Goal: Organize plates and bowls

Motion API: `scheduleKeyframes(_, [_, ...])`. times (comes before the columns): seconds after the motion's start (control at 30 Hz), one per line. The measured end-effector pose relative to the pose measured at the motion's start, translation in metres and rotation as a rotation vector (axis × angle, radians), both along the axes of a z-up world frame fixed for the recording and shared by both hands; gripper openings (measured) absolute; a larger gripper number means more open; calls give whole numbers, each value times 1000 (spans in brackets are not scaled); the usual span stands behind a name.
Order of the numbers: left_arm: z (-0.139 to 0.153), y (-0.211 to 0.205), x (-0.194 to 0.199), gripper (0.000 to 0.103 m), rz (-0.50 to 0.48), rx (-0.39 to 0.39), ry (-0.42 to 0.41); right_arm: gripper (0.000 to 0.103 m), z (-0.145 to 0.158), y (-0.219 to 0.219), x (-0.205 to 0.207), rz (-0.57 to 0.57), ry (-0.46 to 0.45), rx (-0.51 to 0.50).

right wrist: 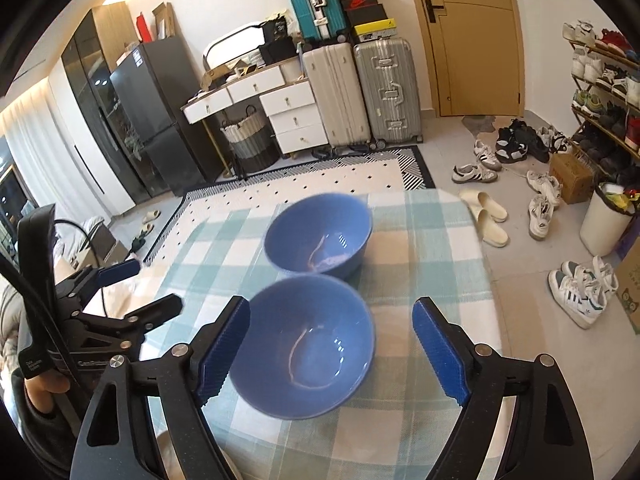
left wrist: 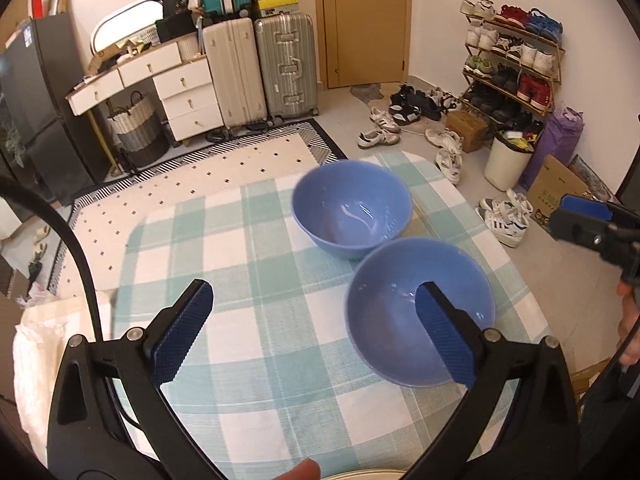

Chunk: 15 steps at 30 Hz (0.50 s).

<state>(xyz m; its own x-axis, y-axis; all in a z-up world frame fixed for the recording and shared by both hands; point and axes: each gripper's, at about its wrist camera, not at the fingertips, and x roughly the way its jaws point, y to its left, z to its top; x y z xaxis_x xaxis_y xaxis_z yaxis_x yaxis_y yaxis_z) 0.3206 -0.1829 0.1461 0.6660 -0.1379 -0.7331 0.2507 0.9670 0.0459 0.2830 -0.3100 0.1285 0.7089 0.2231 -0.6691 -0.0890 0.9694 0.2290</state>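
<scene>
My right gripper (right wrist: 332,348) is spread wide and holds nothing. In the right wrist view, the near bowl (right wrist: 310,344) sits low in the centre of the frame, between my two fingers but shifted toward the left pad (right wrist: 222,350), whose tip overlaps the bowl's left rim; whether it touches, I cannot tell. The right pad (right wrist: 438,350) stands apart from the rim.

My left gripper (left wrist: 314,332) is also spread wide and empty. In the left wrist view, the near bowl (left wrist: 418,312) lies at lower right, with my right pad (left wrist: 444,340) drawn across its interior. Bare tablecloth (left wrist: 256,280) fills the gap between the fingers.

The far bowl (right wrist: 318,234) stands just behind the near one, rims nearly touching, toward the frame centre. Both bowls are round, so no long axis governs the approach.

Judgement: the right gripper is nearer and better aligned; a small shift left should place one finger inside the rim.
</scene>
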Motion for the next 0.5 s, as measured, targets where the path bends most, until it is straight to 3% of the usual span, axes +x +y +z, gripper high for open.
scheduleKeyframes(0.2, [29,5,8,101,15,-6,0,85,23,-18,7,-14,-22,9])
scheduleKeyframes(0.5, [50,5,28,101,15,5,28,85,41,-41,36,-23,-16,39])
